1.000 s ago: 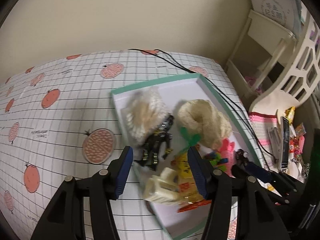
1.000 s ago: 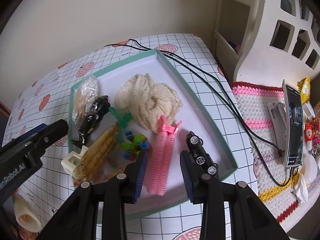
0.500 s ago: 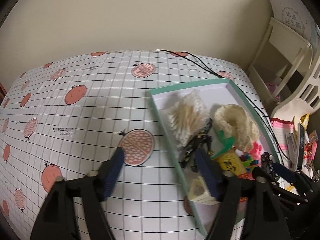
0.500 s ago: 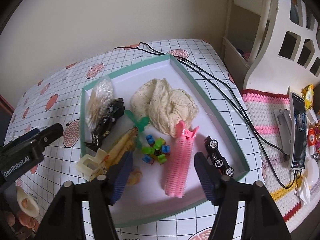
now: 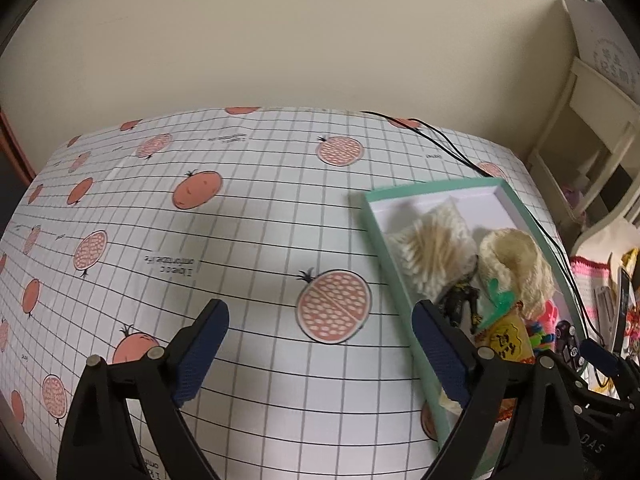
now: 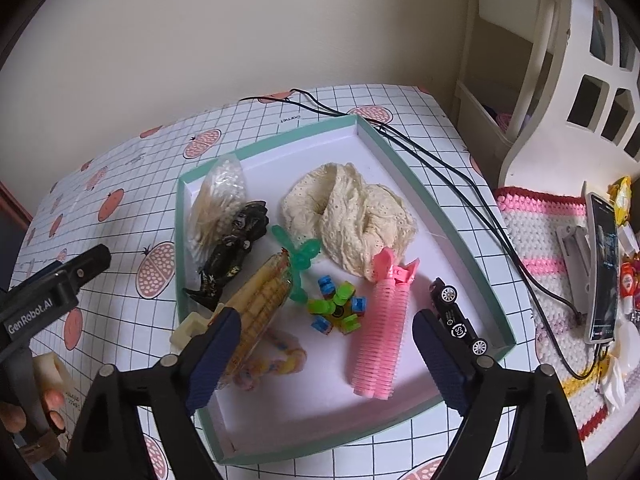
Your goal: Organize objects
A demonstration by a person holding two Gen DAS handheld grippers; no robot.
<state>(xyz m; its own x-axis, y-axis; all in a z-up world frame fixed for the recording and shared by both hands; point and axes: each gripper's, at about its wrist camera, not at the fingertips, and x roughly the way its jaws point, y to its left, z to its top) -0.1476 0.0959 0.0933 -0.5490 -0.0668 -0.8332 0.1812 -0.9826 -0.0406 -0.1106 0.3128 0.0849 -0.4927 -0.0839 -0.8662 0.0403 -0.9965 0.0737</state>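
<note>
Both grippers, left gripper (image 5: 320,360) and right gripper (image 6: 326,356), spread wide and empty. Ours left has swung leftward off the teal tray (image 6: 448,216) onto bare tablecloth (image 5: 240,240); right hovers over pink hair roller (image 6: 380,336), likely next pick.

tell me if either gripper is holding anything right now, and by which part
Nothing is held. The left gripper is open over the bare tablecloth, and the right gripper is open above the tray with no object touching its pads.
</note>
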